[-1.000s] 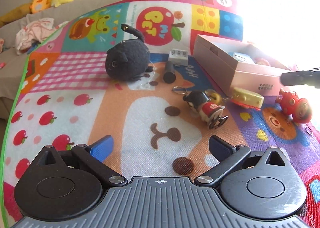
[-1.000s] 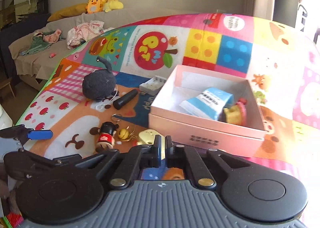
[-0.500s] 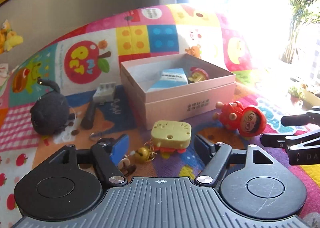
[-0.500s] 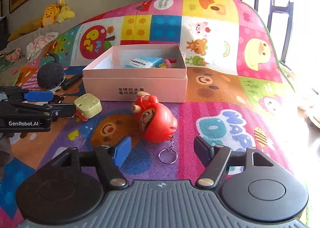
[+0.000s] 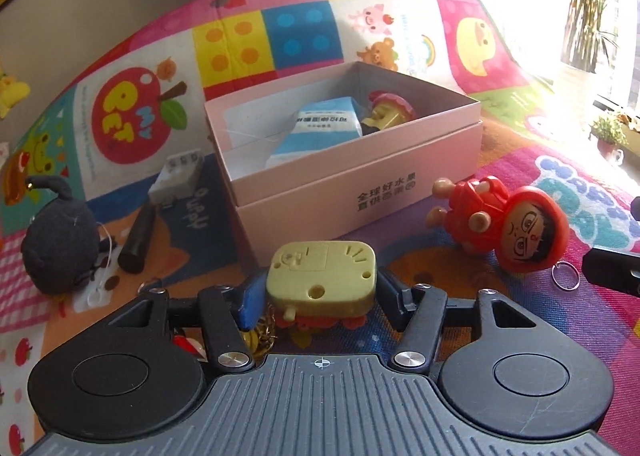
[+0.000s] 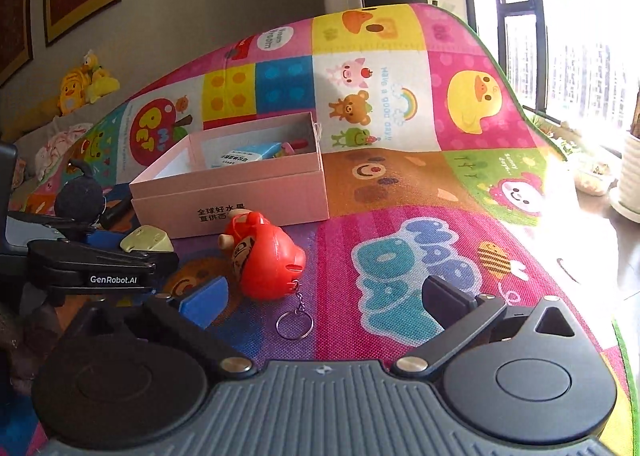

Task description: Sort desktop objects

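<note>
A pale yellow toy (image 5: 322, 276) lies on the play mat just in front of the pink box (image 5: 360, 192). My left gripper (image 5: 320, 294) is closing on it, and both pads touch its sides. The red doll keychain (image 6: 268, 260) lies to the right of it, just ahead of my right gripper's (image 6: 324, 296) blue fingertip. That gripper's jaws are opening wide, with only the doll's key ring (image 6: 294, 324) between the fingers. The pink box (image 6: 240, 192) holds a blue-and-white packet (image 5: 320, 132) and a small pink-capped figure (image 5: 388, 112).
Left of the box lie a black plush (image 5: 60, 256), a black cylinder (image 5: 138, 240) and a white battery holder (image 5: 178, 176). A bell keychain (image 5: 256, 336) lies under my left gripper. The mat's green edge (image 6: 516, 96) runs along the window side, with plant pots (image 6: 632, 176) beyond.
My left gripper swung right from the black plush to the yellow toy and closed around it. My right gripper went from shut to wide open and came down by the red doll.
</note>
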`<state>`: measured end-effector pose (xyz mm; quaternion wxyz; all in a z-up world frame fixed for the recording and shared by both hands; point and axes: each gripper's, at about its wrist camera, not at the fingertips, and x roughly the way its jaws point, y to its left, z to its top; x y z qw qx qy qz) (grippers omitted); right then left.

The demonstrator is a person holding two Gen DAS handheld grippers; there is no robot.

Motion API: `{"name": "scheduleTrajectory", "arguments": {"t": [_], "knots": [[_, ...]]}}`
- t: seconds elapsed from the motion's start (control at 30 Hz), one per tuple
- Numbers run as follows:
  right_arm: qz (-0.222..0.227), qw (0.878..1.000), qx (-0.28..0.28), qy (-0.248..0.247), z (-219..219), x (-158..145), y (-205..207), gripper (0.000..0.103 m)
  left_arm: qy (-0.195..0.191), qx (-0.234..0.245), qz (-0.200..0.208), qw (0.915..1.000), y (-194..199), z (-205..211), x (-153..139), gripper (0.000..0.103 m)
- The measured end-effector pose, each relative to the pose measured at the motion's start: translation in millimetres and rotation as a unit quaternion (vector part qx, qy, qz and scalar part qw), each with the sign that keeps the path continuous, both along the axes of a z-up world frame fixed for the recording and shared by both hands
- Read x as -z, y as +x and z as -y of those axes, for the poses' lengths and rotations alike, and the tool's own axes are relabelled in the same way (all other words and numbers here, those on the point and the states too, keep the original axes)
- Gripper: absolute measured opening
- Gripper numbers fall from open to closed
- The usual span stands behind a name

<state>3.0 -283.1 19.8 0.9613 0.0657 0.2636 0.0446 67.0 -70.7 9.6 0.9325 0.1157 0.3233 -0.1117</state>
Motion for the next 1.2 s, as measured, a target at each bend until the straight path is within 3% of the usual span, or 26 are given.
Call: {"name": "scheduleTrajectory", "arguments": {"t": [0.07, 0.13, 0.27, 0.37, 0.53, 0.67, 0.77, 0.93, 0.97, 1.07, 1.1, 1.2], "knots": [[-0.002, 1.000, 0.021, 0.013, 5, 1, 0, 0.103, -0.021, 0.015, -0.003, 0.9997, -8, 4, -12, 0.063], [-0.006, 0.999, 0.038, 0.022, 10, 2, 3, 0.103, -0.083, 0.042, -0.017, 0.9955, -19, 4, -30, 0.063], [-0.017, 0.998, 0.051, 0.026, 13, 3, 6, 0.103, -0.192, 0.089, -0.035, 0.9768, -41, 4, -56, 0.063], [-0.019, 0.998, 0.052, 0.020, 11, 4, 7, 0.103, -0.233, 0.101, -0.061, 0.9653, -44, 4, -47, 0.063], [-0.026, 0.998, 0.056, 0.015, 9, 5, 8, 0.103, -0.223, 0.059, -0.093, 0.9686, -42, -7, -16, 0.062], [-0.033, 0.998, 0.055, 0.013, 8, 5, 10, 0.103, -0.177, 0.017, -0.049, 0.9828, -46, -24, -17, 0.067], [-0.023, 0.999, 0.047, 0.012, 7, 4, 7, 0.103, -0.153, -0.017, -0.031, 0.9877, -46, -40, -19, 0.071], [0.019, 0.999, -0.044, -0.021, -15, -7, -10, 0.103, -0.118, -0.059, -0.002, 0.9912, -52, -61, -22, 0.085], [0.020, 0.996, -0.080, -0.032, -23, -10, -12, 0.099, -0.112, -0.067, 0.005, 0.9915, -55, -65, -23, 0.087], [-0.017, 0.984, -0.170, -0.059, -48, -14, -11, 0.074, -0.108, -0.084, 0.013, 0.9905, -59, -76, -23, 0.093], [-0.034, 0.979, -0.187, -0.071, -54, -12, -8, 0.062, -0.114, -0.087, 0.010, 0.9897, -60, -80, -22, 0.093], [-0.051, 0.970, -0.199, -0.127, -70, -3, -5, 0.047, -0.125, -0.085, 0.004, 0.9886, -64, -85, -18, 0.095]]}}
